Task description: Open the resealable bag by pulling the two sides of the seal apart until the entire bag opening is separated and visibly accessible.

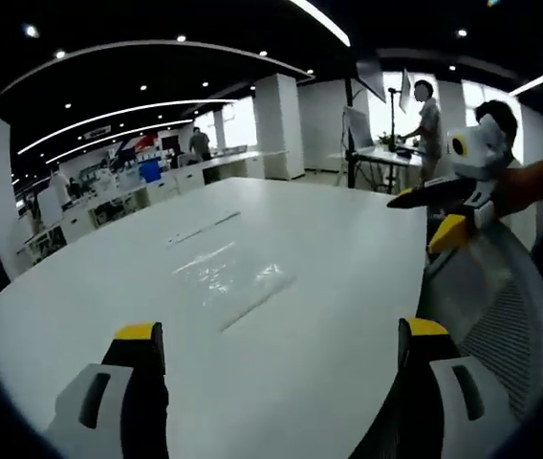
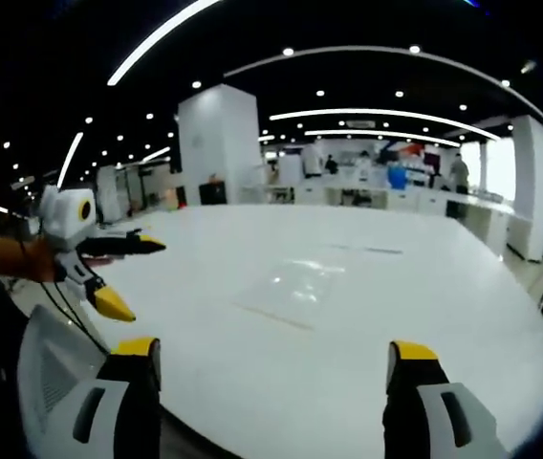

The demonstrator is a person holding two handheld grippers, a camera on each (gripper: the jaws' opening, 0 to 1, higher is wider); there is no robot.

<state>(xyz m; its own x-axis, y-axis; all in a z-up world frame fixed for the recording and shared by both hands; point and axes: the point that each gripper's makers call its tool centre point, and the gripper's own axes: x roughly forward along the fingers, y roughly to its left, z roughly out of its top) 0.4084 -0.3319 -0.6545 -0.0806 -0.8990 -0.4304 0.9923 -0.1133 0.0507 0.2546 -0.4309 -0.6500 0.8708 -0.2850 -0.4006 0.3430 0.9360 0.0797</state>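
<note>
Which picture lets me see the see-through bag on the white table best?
The left gripper view shows the resealable bag best: it lies closer there, with shiny creases and its long edge plain to see on the table. In the right gripper view the bag lies farther off and looks fainter, mostly a pale glint.

Clear bag seal too faint; far desks blurred.

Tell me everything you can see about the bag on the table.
The bag is clear, glossy plastic, lying flat on the white table and nearly blending into it. A thin straight line runs along one edge, probably the seal; whether it is closed is unclear. Nothing touches it; both grippers are off it.
</note>
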